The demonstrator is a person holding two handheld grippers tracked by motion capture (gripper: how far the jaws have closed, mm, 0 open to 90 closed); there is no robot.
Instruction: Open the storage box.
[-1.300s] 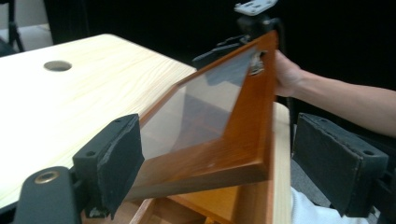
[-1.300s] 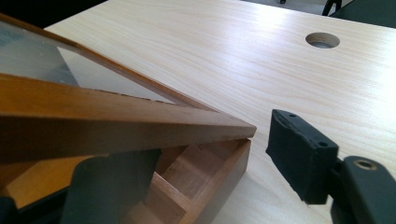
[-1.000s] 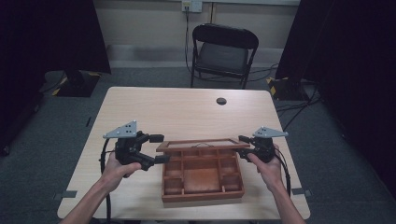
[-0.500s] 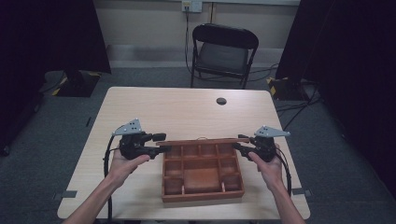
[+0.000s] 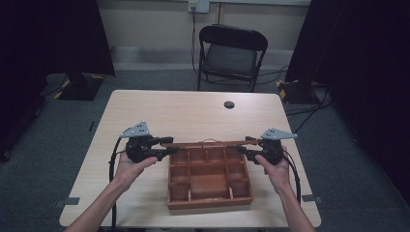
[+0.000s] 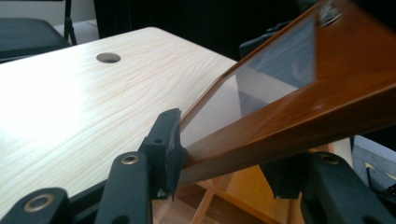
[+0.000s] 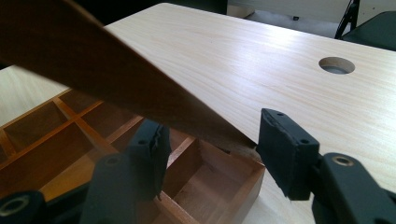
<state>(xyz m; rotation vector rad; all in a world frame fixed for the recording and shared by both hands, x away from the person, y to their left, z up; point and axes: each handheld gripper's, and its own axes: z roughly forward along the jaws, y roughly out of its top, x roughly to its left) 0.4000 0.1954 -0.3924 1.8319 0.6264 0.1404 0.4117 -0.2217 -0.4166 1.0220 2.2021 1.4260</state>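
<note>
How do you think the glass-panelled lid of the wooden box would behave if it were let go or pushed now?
The lid looks rigid: a straight wooden frame around a pane. Raised at an angle above the compartment box, it would probably drop shut if released. The pane looks breakable and the varnish glossy, so the left gripper might slip.

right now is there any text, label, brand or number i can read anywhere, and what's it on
None: no readable text.
Wooden compartment box and its glass-paned lid: no lettering.
Table: bare wood grain and a cable hole.
Wall outlet plate: too small to read.
Yellow-black markings on the floor: stripes, no words.
</note>
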